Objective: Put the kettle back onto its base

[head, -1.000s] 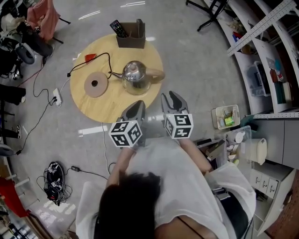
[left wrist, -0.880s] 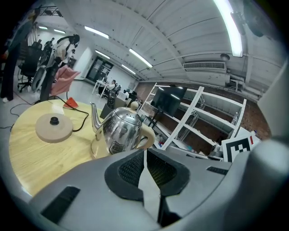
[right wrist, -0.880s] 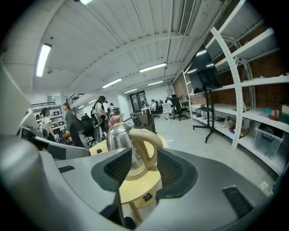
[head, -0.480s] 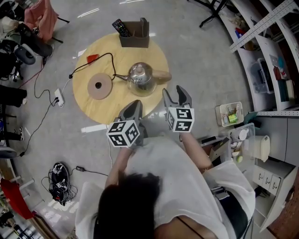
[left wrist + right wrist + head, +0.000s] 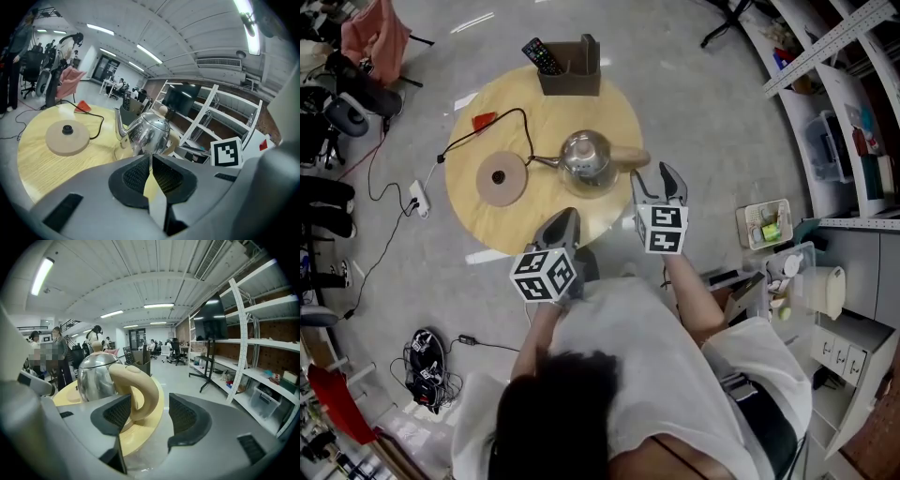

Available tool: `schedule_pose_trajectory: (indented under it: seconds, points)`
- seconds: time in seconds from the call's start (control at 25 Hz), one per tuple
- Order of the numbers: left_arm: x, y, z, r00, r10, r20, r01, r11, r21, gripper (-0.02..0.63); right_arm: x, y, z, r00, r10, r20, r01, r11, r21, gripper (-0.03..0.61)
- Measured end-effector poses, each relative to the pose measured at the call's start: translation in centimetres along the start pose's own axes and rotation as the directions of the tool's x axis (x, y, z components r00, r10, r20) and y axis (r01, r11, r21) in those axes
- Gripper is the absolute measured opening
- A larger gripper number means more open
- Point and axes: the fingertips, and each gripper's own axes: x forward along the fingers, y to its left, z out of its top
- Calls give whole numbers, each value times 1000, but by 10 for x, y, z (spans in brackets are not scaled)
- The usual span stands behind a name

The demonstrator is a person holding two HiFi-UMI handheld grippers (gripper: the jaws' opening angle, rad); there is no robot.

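Observation:
A shiny steel kettle (image 5: 584, 157) with a cream handle (image 5: 629, 157) stands on the round wooden table (image 5: 609, 103), its spout toward the round tan base (image 5: 499, 176) at its left. The kettle is off the base. My right gripper (image 5: 659, 178) is open at the table's near right edge; its jaws have just been opening. In the right gripper view the handle (image 5: 142, 389) stands just ahead of the left pad, and nothing lies between the pads (image 5: 183, 417). My left gripper (image 5: 562, 225) hangs shut and empty over the near edge, with the kettle (image 5: 148, 133) ahead of it.
A brown box (image 5: 570, 75) with a remote (image 5: 538, 54) sits at the table's far edge. A black cord with a red plug (image 5: 483, 119) runs from the base. Metal shelving (image 5: 830, 56) and storage bins (image 5: 763, 225) stand at the right; cables and a power strip (image 5: 416, 197) lie on the floor at the left.
Both grippers have moved forward toward the table and the kettle. The right jaws have spread wider apart. The kettle and base have not shifted on the table.

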Motion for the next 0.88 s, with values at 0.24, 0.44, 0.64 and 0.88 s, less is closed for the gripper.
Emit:
schedule_pose_trajectory:
  seconds: [0.24, 0.44, 0.64, 0.88]
  points:
    - [5, 12, 3, 1000, 13, -15, -13, 1000, -1, 41, 18, 1, -4, 1000, -6, -29, 5, 1000, -15, 241]
    - [6, 25, 4, 999, 28, -27, -28, 1000, -8, 41, 31, 2, -6, 999, -15, -36, 15, 1000, -11, 241]
    - [9, 32, 4, 999, 37, -38, -37, 999, -12, 41, 42, 0, -9, 999, -23, -43, 23, 1000, -10, 241]
    - [11, 41, 5, 998, 48, -49, -49, 999, -18, 41, 56, -5, -10, 998, -44, -43, 44, 999, 7, 241]
